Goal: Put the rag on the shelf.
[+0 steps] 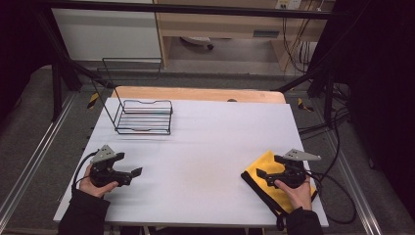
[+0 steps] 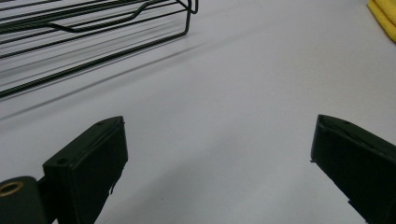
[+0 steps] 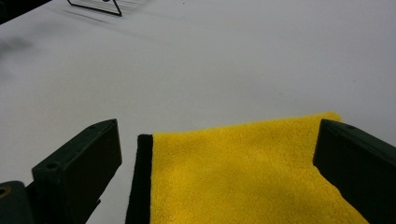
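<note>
A yellow microfiber cloth [image 1: 268, 181] with a black edge band lies flat at the near right of the white surface [image 1: 205, 147], its near right part reaching the surface's edge. In the right gripper view the cloth [image 3: 243, 177] spreads between the two black fingers [image 3: 79, 172], its black hem running along the left side and its far corner pointing toward the middle of the surface.

The right gripper [image 1: 266, 174] sits over the cloth, held by the person's right hand [image 1: 296, 191]. Its fingers stand wide apart, one on each side of the cloth's far part, with nothing clamped; whether they touch the fabric cannot be told. A grey three-cornered plate rides on top and a black cable trails off the right edge.

The left gripper [image 1: 134, 174] is at the near left, well apart from the cloth, held by the left hand [image 1: 93, 186]. Its fingers [image 2: 91, 163] are also spread wide above bare surface, pointing toward the right.

A black wire rack [image 1: 144, 117] stands at the far left of the surface, with a tall wire frame rising behind it. In the left gripper view the rack [image 2: 84, 28] crosses the upper left, and a yellow corner of the cloth [image 2: 385, 14] shows at the upper right.
</note>
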The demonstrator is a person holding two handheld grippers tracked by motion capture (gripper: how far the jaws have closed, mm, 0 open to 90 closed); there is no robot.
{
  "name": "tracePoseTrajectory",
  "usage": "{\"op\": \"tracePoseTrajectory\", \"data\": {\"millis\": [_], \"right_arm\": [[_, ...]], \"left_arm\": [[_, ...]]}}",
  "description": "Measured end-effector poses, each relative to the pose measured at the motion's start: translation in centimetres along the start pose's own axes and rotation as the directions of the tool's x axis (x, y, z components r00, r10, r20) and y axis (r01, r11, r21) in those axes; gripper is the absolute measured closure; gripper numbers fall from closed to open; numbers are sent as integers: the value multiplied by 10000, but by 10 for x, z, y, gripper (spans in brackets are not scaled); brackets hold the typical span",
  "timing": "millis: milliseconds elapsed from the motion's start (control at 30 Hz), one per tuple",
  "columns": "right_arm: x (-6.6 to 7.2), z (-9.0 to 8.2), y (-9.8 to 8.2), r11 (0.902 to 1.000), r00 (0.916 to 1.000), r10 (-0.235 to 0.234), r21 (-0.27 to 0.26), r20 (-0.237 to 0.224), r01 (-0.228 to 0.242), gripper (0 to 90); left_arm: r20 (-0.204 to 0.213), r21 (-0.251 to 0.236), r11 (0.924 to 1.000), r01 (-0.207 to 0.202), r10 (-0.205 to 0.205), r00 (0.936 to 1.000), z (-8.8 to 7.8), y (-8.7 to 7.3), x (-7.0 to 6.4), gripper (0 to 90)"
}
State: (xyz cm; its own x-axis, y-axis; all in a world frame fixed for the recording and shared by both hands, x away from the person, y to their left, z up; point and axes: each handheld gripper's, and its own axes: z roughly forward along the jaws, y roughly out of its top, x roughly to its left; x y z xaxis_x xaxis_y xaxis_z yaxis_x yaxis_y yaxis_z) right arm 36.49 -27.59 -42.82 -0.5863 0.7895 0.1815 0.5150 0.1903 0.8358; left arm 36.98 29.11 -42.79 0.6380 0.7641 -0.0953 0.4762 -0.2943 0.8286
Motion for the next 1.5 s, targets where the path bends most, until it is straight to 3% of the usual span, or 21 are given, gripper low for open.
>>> {"op": "tracePoseTrajectory", "data": {"millis": [533, 733, 933, 1033, 1200, 1367, 1500], "right_arm": [[12, 4, 2, 9999, 9999, -129, 98, 52, 128, 28], [20, 9, 3, 9986, 9992, -396, 358, 88, 393, 41], [37, 18, 7, 9943, 9964, -836, 672, 141, 824, 84], [45, 24, 7, 9903, 9950, -1003, 965, 1, 998, 142], [53, 33, 5, 9785, 9900, -1406, 1512, -92, 1404, 325], [55, 39, 1, 9662, 9845, -1726, 1998, 316, 1630, 481], [56, 44, -1, 9601, 9806, -1891, 2194, 510, 1737, 516]], "left_arm": [[-53, 69, 10000, -4, 5, 10000, 0, -2, 1, 43], [-75, 13, 10000, 27, -27, 10000, -1, -2, 1, 43], [-101, 72, 10000, -8, 9, 9999, -1, -2, 0, 42], [-129, 81, 10000, -23, 24, 9999, -1, -2, 0, 42], [-154, 96, 9999, -30, 32, 9999, -1, -2, 0, 43], [-198, 124, 9999, -60, 63, 9998, -1, -2, -1, 45], [-216, 119, 9999, -39, 42, 9998, -1, -2, -1, 46]]}}
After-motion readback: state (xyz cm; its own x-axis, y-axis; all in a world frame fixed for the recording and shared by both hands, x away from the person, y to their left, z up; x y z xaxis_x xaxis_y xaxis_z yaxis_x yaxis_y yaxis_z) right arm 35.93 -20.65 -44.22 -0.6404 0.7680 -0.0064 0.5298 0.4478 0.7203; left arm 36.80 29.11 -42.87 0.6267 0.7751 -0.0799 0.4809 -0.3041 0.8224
